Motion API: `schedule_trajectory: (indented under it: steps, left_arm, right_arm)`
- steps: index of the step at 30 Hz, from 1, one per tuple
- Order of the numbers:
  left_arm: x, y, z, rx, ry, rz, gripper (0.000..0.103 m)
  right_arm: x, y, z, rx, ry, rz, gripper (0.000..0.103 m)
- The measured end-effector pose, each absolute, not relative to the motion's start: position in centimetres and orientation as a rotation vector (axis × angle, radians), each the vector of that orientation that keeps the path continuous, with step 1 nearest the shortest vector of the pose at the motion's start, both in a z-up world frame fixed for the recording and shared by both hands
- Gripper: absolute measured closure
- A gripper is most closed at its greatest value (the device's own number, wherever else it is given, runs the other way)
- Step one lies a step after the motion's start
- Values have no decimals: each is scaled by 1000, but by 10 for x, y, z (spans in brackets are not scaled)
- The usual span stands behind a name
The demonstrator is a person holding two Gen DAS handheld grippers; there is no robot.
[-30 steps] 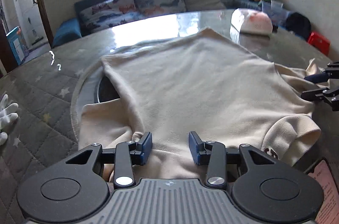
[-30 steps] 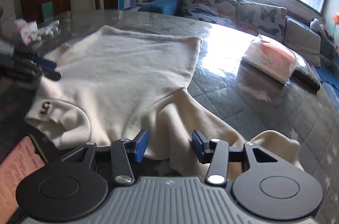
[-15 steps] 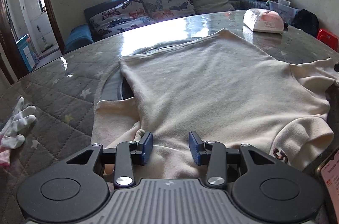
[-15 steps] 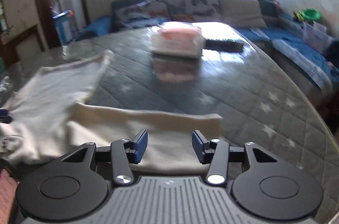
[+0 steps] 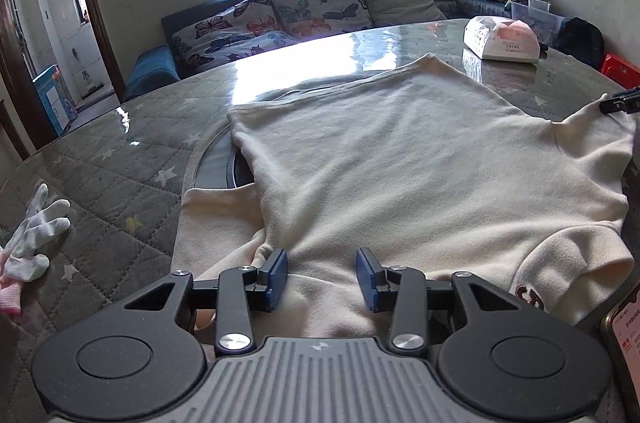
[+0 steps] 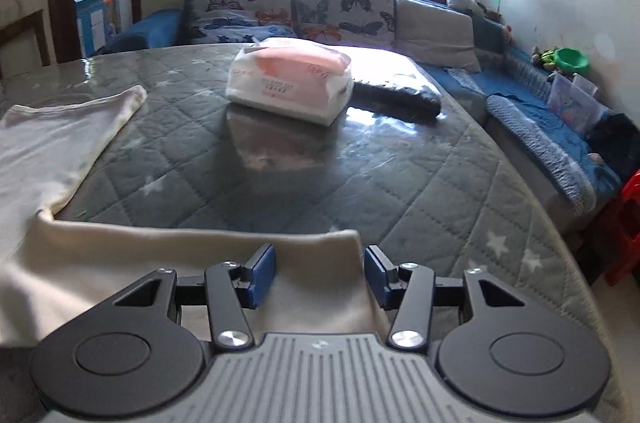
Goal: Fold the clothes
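Cream sweater, grey star-quilted table

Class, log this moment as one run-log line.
stage: pre-grasp | left gripper: open over sweater | right gripper: open at sleeve end | table

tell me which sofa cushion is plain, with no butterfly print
The plain beige cushion at the right end of the row. The two cushions to its left carry coloured butterflies on a pale fabric.

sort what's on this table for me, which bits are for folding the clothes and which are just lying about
For the job:
cream sweater, spread flat
its sleeve, stretched sideways
left gripper
right gripper

Just lying about:
tissue pack
white glove
phone
dark folded cloth
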State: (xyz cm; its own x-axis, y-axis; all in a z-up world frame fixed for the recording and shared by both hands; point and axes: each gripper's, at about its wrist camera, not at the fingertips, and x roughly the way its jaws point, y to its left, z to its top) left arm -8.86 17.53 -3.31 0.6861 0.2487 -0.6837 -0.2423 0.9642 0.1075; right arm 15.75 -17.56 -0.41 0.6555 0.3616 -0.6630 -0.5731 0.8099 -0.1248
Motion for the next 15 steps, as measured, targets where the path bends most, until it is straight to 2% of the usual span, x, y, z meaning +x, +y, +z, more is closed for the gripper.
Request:
schedule_trajectory:
  steps: [7, 15]
  left_arm:
    - [-99, 177, -18, -46, 720, 227, 56]
    - [-103, 228, -4, -93, 701, 401, 58]
  right_arm:
    - [143, -157, -2, -329, 709, 671, 54]
    - [140, -145, -8, -335, 729, 670, 51]
